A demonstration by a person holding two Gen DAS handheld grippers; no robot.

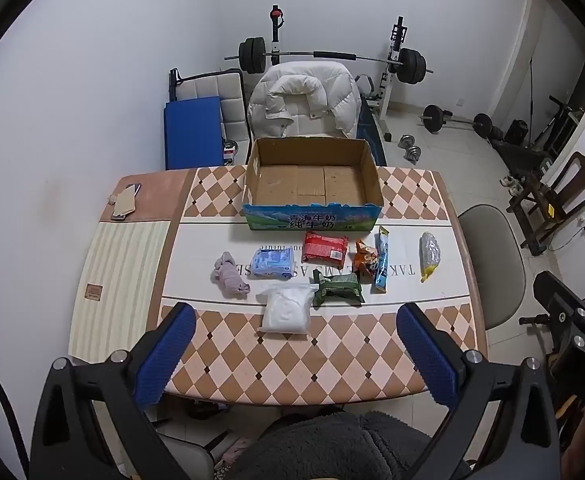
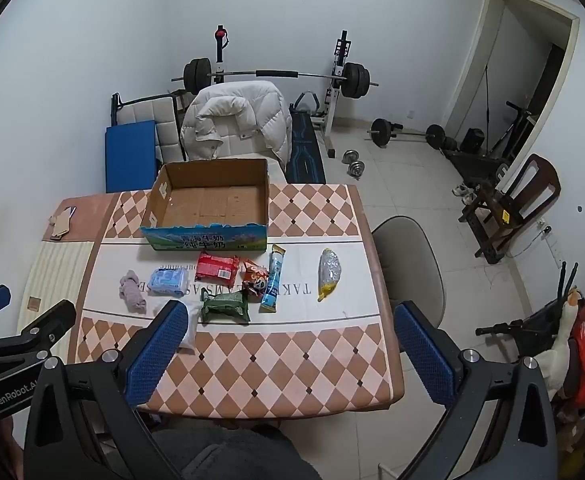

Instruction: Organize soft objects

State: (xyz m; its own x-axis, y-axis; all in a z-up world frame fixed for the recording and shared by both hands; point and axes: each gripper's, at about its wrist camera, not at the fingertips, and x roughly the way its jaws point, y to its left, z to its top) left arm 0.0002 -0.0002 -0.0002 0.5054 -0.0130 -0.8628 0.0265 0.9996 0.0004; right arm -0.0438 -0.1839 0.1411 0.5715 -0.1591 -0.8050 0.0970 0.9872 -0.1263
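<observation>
An open, empty cardboard box point(image 1: 312, 160) point(image 2: 212, 184) stands at the far middle of the table. In front of it lie a purple cloth point(image 1: 230, 276) point(image 2: 132, 291), a blue tissue pack point(image 1: 273, 263) point(image 2: 168, 280), a red packet point(image 1: 324, 247) point(image 2: 217, 266), an orange snack bag point(image 1: 366, 260) point(image 2: 255, 274), a blue stick packet point(image 1: 382, 260) point(image 2: 273, 282), a green pack point(image 1: 338, 288) point(image 2: 225, 306), a white bag point(image 1: 286, 308) point(image 2: 190, 326) and a clear yellow-tipped bag point(image 1: 429, 254) point(image 2: 329, 274). My left gripper point(image 1: 296, 320) is open and empty above the near table edge. My right gripper point(image 2: 288, 318) is open and empty.
A chair with a white jacket point(image 1: 304, 100) stands behind the table point(image 1: 292, 360). A grey chair point(image 1: 492, 260) is at the table's right side. Small items point(image 1: 124, 200) lie at the far left corner. Weights and a bench fill the room behind.
</observation>
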